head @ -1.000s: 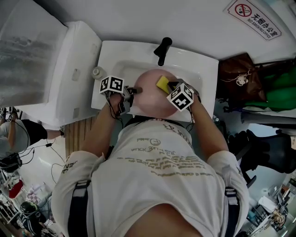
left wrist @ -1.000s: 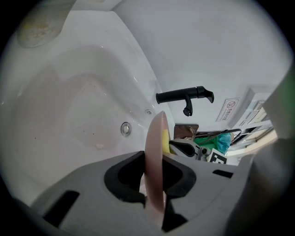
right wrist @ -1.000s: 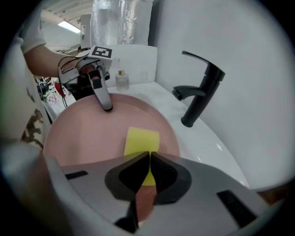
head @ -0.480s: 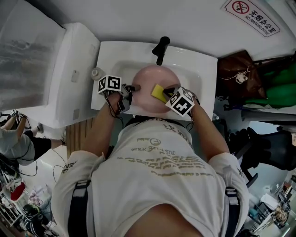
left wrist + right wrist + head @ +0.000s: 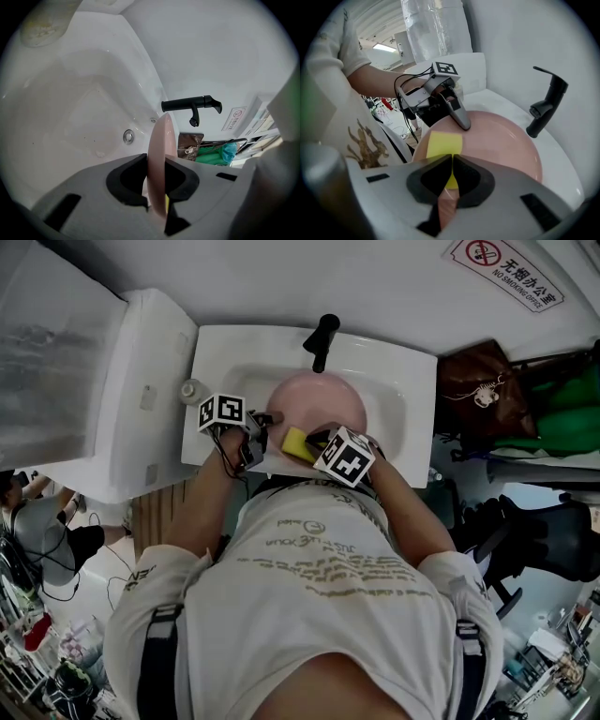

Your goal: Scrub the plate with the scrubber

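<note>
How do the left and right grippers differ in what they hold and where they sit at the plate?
The left gripper is shut on the pink plate's rim, seen edge-on between its jaws; the right gripper is shut on the yellow scrubber. The left gripper sits at the plate's left edge; the right gripper reaches over its near edge, scrubber against the plate's face. Both are clamped, over the white sink.

White gold-printed T-shirt (image 5: 309,606), dark shoulder straps (image 5: 157,652); grey left gripper (image 5: 273,418), black-and-white marker cube (image 5: 225,412)
</note>
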Demonstrator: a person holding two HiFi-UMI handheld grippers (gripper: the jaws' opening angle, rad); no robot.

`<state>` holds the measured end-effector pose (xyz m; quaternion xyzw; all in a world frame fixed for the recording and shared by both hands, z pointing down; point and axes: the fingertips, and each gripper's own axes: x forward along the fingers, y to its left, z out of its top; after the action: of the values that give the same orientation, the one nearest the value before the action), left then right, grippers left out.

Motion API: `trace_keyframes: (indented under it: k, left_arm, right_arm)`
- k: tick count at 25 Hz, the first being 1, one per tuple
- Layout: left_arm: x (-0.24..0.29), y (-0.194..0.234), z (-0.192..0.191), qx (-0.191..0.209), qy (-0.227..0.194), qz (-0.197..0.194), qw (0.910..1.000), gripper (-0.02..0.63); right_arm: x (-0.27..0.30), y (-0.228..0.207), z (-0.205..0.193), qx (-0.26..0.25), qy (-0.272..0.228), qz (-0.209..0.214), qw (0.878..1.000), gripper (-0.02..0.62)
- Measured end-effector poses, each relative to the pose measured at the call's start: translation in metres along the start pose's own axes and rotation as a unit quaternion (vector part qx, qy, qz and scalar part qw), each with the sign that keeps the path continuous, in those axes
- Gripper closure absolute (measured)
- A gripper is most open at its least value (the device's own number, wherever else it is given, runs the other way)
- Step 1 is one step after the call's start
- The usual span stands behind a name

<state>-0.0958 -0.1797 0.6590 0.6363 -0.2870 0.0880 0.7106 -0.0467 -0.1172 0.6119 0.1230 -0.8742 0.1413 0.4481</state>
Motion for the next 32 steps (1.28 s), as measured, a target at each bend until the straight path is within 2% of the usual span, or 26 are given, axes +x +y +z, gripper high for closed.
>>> trace_keyframes:
  k: [7,14,18,22,28,32]
  left_arm:
    - [0.000,0.004,-0.004,0.007,0.007,0.006,0.9999,0.543]
    - [-0.002,0.003,-0.006,0.007,0.015,0.005,0.9999,0.538]
    - [0.003,-0.001,-0.010,0.013,0.024,0.004,0.9996,0.532]
    - [0.006,-0.005,-0.016,0.015,0.032,-0.001,0.9994,0.532]
    - [0.007,-0.011,-0.021,0.026,0.042,-0.005,0.9988,0.532]
    - [0.007,-0.015,-0.024,0.059,0.054,0.002,0.9968,0.532]
  right_arm:
    - [-0.005,-0.010,-0.036,-0.006,0.062,-0.026,0.998,0.561]
    - [-0.012,-0.051,-0.070,0.010,0.111,-0.097,0.989,0.561]
    - [-0.015,-0.085,-0.086,0.071,0.105,-0.136,0.983,0.561]
    - [-0.019,-0.113,-0.080,0.114,0.083,-0.169,0.975,0.561]
    - [-0.016,-0.131,-0.060,0.112,0.072,-0.198,0.971,0.561]
    - [-0.012,-0.134,-0.041,0.107,0.054,-0.196,0.973,0.561]
